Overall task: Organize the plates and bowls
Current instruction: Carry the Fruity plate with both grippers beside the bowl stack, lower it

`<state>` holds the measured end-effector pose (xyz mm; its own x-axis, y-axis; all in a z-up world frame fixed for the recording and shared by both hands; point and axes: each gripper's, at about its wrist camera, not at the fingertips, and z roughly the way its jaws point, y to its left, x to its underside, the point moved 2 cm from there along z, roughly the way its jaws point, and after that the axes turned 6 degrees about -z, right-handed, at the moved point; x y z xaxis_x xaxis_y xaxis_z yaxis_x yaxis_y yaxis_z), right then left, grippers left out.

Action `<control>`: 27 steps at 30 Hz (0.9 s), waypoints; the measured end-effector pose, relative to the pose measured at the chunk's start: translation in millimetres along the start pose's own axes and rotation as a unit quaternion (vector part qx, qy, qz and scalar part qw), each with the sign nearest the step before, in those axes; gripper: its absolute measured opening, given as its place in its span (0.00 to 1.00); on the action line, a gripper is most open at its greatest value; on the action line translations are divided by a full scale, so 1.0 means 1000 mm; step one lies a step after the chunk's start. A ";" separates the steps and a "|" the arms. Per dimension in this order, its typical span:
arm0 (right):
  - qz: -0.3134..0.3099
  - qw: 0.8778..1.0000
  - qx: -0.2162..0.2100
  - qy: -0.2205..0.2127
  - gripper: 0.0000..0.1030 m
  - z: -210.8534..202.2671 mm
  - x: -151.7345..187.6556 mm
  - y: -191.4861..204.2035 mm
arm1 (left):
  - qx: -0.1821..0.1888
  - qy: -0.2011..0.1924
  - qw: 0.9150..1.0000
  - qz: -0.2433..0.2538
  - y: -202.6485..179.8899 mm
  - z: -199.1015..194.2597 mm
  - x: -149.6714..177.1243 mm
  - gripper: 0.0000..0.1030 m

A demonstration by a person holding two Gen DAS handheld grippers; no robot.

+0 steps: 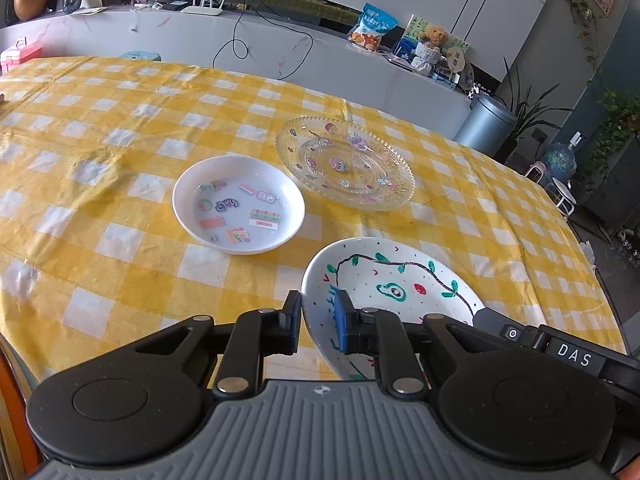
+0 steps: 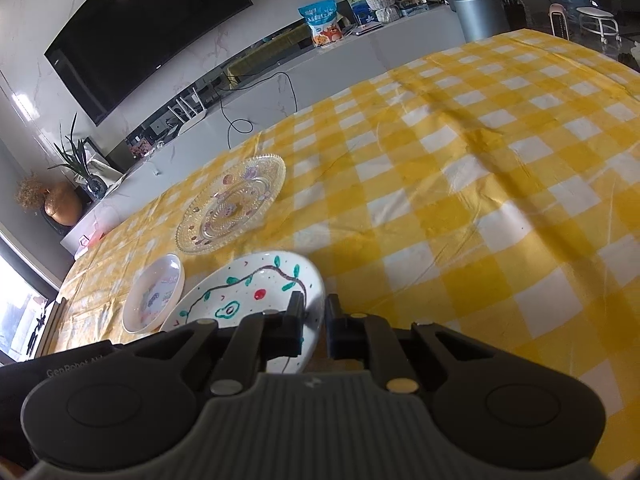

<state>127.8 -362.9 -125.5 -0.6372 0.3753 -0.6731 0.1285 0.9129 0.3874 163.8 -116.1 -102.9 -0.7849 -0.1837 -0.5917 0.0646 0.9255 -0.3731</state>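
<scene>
A white bowl painted with a green vine and an avocado [image 1: 400, 284] is held above the yellow checked tablecloth [image 1: 120, 128]. My left gripper [image 1: 320, 320] is shut on its left rim. My right gripper [image 2: 314, 326] is shut on its right rim, and the bowl [image 2: 248, 284] shows in that view too. A white dish with stickers [image 1: 239, 210] lies on the cloth ahead, and also shows in the right wrist view [image 2: 154, 294]. A clear glass plate with stickers [image 1: 345, 163] lies behind it to the right; it also shows in the right wrist view [image 2: 232, 203].
The table's far edge runs along a white counter [image 1: 280, 52] with a router, cables, a snack bag and a teddy bear. A grey bin [image 1: 486, 124] stands past the table's right corner. A TV [image 2: 140, 28] hangs on the wall.
</scene>
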 end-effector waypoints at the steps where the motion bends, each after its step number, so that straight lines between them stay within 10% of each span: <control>1: -0.002 1.000 0.002 -0.001 0.08 -0.004 0.000 0.000 | 0.003 0.002 1.000 -0.001 -0.001 -0.003 0.001 0.18; 27: 0.006 1.000 -0.002 -0.003 0.07 -0.092 0.062 0.011 | 0.010 0.004 1.000 0.024 0.009 -0.073 0.060 0.18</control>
<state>19.8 -343.7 -105.2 -0.6310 0.3876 -0.6720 0.1334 0.9075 0.3982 72.5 -94.8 -89.1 -0.7853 -0.1368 -0.6038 0.1142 0.9265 -0.3584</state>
